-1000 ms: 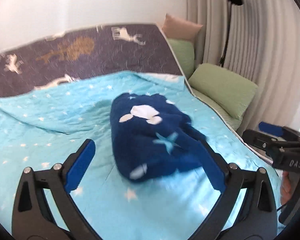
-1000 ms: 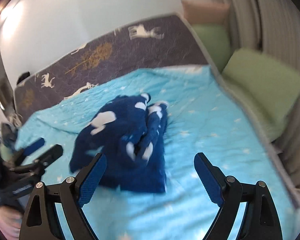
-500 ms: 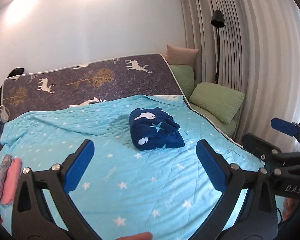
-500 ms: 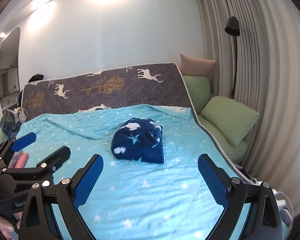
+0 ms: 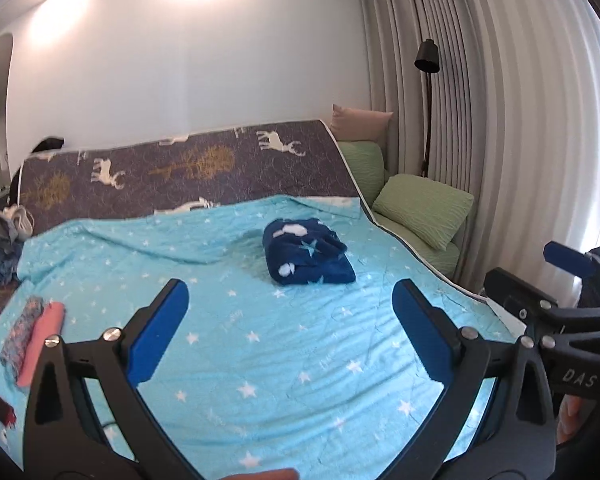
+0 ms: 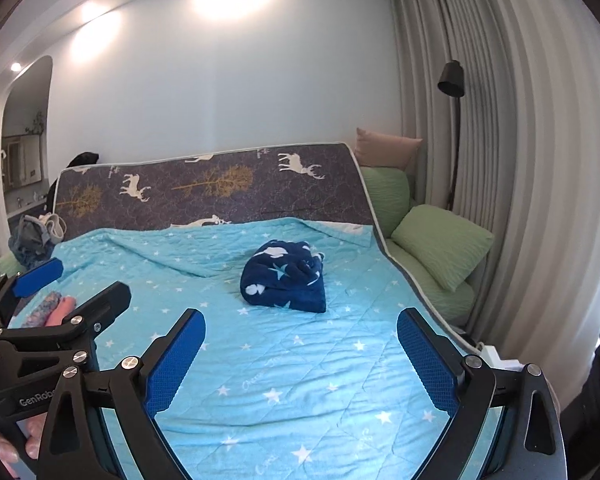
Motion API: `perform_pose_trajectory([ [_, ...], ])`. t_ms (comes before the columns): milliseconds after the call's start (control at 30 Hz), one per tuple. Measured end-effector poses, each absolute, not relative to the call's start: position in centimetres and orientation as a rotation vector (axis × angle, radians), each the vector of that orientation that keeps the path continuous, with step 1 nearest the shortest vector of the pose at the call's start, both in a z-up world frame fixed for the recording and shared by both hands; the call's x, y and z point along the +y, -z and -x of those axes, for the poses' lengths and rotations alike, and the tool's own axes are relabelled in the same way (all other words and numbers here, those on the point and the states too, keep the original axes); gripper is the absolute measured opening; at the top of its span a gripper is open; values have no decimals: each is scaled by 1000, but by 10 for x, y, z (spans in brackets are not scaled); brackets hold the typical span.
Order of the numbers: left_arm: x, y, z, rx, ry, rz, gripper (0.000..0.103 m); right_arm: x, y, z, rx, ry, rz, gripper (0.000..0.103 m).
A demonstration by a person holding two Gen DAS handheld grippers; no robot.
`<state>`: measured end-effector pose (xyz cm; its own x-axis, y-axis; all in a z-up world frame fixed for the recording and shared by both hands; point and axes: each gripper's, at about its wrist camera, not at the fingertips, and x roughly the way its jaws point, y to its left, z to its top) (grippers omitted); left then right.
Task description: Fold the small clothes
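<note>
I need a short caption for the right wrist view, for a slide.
Folded navy star-print garment on turquoise blanket; right claw open and empty, left claw beside it.

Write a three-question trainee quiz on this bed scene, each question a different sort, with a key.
1. True or false: the dark blue garment lies folded on the turquoise bedspread, clear of both grippers.
2. Multiple choice: the left gripper and the right gripper are A) both open and empty, B) both shut on cloth, C) one open, one shut.
3. Fill in: near the bedspread's left edge lie a pink cloth and a ______ one side by side.

Key: 1 true; 2 A; 3 patterned.
</note>
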<state>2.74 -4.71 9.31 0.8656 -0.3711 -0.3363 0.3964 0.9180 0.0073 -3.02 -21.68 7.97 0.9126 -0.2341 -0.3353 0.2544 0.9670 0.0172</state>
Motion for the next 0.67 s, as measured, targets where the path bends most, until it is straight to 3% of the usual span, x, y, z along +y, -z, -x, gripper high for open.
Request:
perform_pose_trajectory([
  [667, -30, -52, -6, 410, 351, -13, 101, -203, -43, 48, 417, 237, -81, 100],
])
